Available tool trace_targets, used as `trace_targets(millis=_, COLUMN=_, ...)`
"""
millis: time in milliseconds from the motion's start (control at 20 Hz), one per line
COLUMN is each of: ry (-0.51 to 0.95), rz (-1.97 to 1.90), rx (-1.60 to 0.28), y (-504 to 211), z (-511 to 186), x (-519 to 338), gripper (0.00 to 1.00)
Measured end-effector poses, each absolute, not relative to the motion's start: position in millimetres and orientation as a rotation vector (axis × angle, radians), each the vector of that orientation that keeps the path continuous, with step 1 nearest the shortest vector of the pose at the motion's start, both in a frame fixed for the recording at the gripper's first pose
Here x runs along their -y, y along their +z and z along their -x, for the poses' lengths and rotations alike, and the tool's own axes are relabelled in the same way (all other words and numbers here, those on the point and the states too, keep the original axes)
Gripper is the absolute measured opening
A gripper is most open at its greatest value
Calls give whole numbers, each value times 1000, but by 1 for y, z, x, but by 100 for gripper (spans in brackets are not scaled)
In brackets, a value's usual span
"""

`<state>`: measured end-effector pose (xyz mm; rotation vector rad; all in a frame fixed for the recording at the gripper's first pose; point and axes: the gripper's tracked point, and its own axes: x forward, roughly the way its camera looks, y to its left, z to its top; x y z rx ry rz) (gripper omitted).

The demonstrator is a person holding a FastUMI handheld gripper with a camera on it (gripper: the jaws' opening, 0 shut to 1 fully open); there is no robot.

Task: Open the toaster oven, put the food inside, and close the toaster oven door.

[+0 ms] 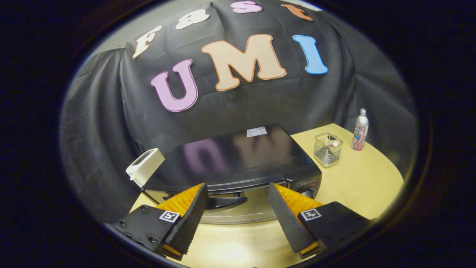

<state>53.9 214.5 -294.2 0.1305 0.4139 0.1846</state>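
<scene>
A: Currently the gripper (238, 208) has its fingers (186, 219) spread wide and holding nothing. They hang above the table (357, 186), just in front of the toaster oven (234, 160), one to either side of its door handle (225, 202).

B: Why that spread, in your reading?

A: Judgement only: the gap between the fingers is wider than the handle, so they could close onto it, or they could just have let it go. The handle lies just ahead of them and between them, not touched by either.

B: Door state?

A: Seen from above, the door (241, 214) looks shut or nearly so. Its glass bulges toward the fingers below the handle. Whether food is inside, I cannot tell; the glass shows nothing clear. This fits the oven about to be opened, and equally the oven just closed with the food in.

B: Around the oven?

A: Landmark is the oven. At its left front corner leans a small white box (145, 166). To its right, past the control panel, stands a wire basket (328, 149) holding something small. Further right of that stands a slim bottle (360, 130), upright near the table's far edge.
</scene>
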Motion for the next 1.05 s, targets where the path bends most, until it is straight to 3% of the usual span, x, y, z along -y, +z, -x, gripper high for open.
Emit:
trace_targets(millis=300, ry=246, rz=-39, rx=-289, y=-224, z=-30, x=-215, gripper=100)
trace_targets(millis=650, ry=212, rz=-36, rx=-177, y=-143, z=1, x=-194, gripper=100)
trace_targets(millis=1050, ry=168, rz=-87, rx=-126, y=-119, z=22, x=-178, gripper=100)
